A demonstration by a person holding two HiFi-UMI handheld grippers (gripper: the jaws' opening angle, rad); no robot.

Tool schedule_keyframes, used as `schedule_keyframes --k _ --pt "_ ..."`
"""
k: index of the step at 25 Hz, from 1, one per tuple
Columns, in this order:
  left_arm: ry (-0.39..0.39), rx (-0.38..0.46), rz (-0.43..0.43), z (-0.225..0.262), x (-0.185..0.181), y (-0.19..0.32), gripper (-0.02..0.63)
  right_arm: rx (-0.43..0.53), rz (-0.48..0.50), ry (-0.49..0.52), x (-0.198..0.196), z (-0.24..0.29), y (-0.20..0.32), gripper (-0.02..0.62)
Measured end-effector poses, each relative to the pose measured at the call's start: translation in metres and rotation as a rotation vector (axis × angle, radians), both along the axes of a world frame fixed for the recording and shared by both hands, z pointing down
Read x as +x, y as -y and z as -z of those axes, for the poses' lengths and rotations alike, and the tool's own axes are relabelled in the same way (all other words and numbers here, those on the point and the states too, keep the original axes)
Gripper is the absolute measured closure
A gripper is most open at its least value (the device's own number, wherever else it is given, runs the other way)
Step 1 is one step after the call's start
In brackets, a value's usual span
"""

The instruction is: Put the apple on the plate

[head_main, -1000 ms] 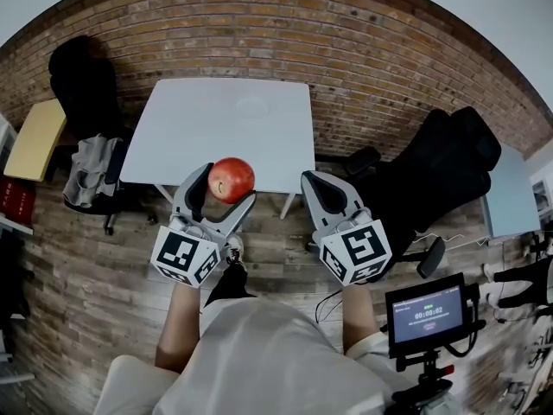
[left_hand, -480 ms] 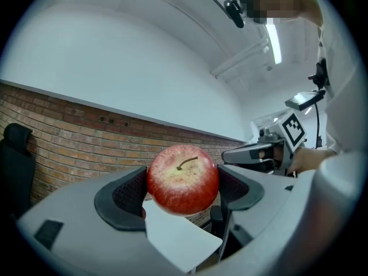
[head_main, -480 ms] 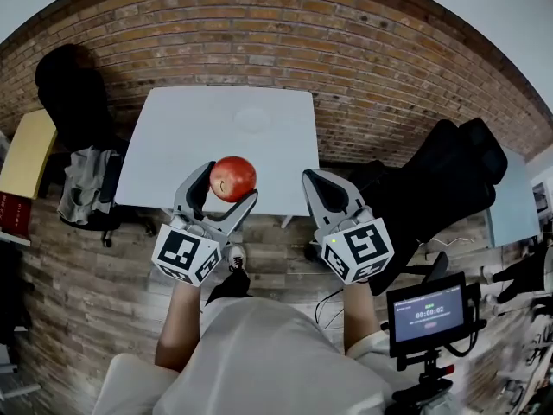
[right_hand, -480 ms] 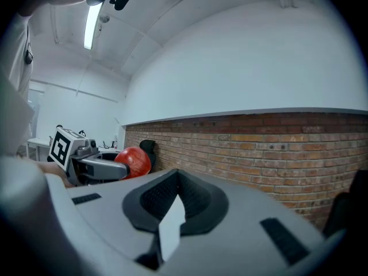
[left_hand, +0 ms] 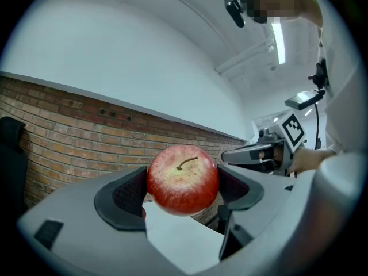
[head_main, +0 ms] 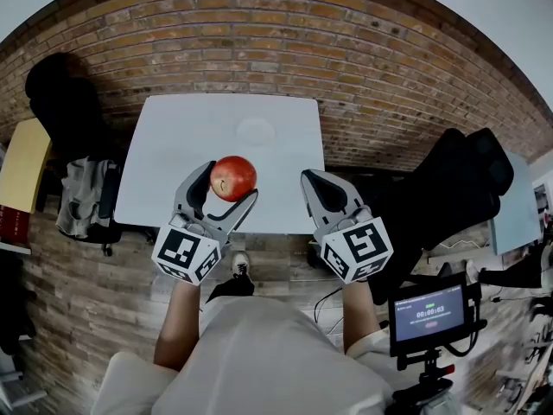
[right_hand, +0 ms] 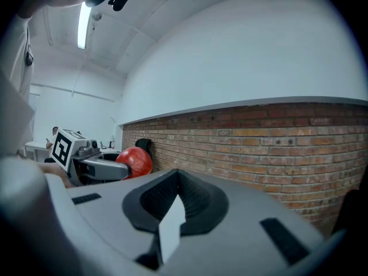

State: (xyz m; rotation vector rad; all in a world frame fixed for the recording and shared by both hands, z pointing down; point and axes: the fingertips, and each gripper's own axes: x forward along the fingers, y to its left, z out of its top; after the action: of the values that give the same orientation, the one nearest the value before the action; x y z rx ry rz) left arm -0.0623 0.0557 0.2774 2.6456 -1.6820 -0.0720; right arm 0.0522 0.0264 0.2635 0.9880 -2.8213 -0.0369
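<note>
Red with a yellow flush round the stem, the apple point(left_hand: 183, 179) is sitting between the dark ribbed pads point(left_hand: 127, 195) of my left gripper point(head_main: 228, 185). That gripper is squeezing it across its widest part, one jaw on each side. I am gripping it there, I think, because a round fruit slips out most easily when it is pinched near the top or bottom.

I am holding it in the air over the near edge of the white table point(head_main: 173, 171), touching nothing but the pads. The plate point(head_main: 256, 130) is lying farther in, toward the brick wall point(head_main: 346, 76). It is well apart from the apple and so pale that it is barely showing against the tabletop.

My right gripper point(head_main: 313, 181) is hanging just to the right at about the same height. Its jaws are pressed together with nothing between them. I am keeping it aside because one gripper is enough for this job.

The carry is under way but the placing is not yet done. I am judging that the apple needs to travel forward and come down onto the plate before the jaws part, since it could roll off if dropped from above.
</note>
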Motion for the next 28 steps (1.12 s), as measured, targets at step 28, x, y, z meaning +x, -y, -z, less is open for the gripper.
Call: schedule_keyframes --k 28 --pt "-0.011 -0.083 -0.113 -0.032 -0.038 0.130 0.219 -0.090 -0.082 -0.020 -0.044 -0.038 0.117 0.594"
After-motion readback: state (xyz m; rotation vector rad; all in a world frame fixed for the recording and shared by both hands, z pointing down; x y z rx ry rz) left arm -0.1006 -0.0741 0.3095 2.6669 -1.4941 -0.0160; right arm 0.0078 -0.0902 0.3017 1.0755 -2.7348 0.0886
